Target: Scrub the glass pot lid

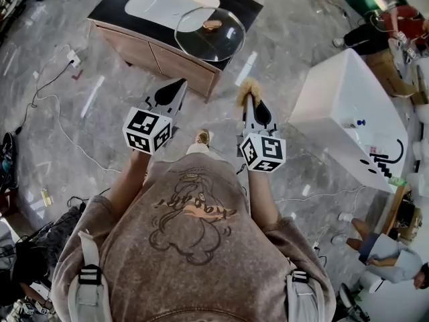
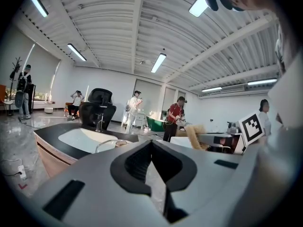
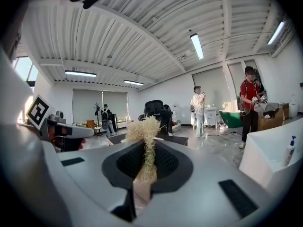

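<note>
In right hand-held gripper (image 3: 147, 150), scrubber (image 3: 142, 126) partly hidden; glass lid (image 1: 210, 35) well apart.

Glass pot lid (image 1: 210, 34): round, clear, brown knob up, on the far counter's (image 1: 110, 9) right end, overlapping the basin (image 1: 161, 2). Straw-coloured scrubber (image 1: 247, 88): nearer, clamped in the right gripper (image 1: 250, 102).

Bright ceiling strip lights (image 2: 159, 62) glare off the glossy floor (image 1: 268, 52); fisheye edges bend, corners darken.
</note>
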### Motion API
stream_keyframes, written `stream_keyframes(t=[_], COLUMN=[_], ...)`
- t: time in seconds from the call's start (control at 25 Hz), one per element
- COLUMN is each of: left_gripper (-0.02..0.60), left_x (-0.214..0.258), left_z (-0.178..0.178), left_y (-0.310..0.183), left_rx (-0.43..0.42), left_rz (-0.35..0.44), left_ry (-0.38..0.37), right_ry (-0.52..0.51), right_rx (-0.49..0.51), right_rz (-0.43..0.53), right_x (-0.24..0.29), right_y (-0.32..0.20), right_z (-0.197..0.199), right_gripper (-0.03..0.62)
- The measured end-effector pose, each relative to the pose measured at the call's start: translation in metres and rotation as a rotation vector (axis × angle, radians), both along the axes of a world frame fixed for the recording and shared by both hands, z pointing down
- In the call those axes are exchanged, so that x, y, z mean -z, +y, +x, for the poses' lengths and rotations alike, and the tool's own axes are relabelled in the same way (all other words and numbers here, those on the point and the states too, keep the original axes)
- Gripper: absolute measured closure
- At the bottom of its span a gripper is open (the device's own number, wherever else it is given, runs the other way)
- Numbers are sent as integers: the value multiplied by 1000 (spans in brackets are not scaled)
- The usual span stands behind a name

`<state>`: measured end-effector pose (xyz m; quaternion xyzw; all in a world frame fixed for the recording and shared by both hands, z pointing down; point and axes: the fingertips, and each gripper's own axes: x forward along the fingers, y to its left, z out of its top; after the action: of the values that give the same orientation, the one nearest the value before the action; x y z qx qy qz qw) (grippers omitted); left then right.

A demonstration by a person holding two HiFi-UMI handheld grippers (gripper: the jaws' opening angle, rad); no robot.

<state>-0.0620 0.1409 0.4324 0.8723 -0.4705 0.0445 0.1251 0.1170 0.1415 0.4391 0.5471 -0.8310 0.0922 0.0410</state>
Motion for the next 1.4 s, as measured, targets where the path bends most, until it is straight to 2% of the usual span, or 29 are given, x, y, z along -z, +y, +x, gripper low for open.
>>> stream_keyframes(t=[0.4, 0.76, 1.0, 1.4], left_gripper=[565, 565, 565, 565], left_x=[-8, -17, -21, -27], left_z=[3, -7, -15, -13], left_y=[-72, -120, -162, -226], left_rx=[65, 73, 32, -127], left_rz=[-18, -15, -19, -52], left_ry=[10, -12, -18, -18], right_ry=[8, 26, 17, 6], right_rx=[19, 47, -2, -72], right_rz=[-24, -68, -79, -64], right_x=[-7, -21, -27, -19], right_y=[-73, -113, -151, -210], right_z=[19, 2, -1, -19], right_gripper=[549, 549, 549, 549])
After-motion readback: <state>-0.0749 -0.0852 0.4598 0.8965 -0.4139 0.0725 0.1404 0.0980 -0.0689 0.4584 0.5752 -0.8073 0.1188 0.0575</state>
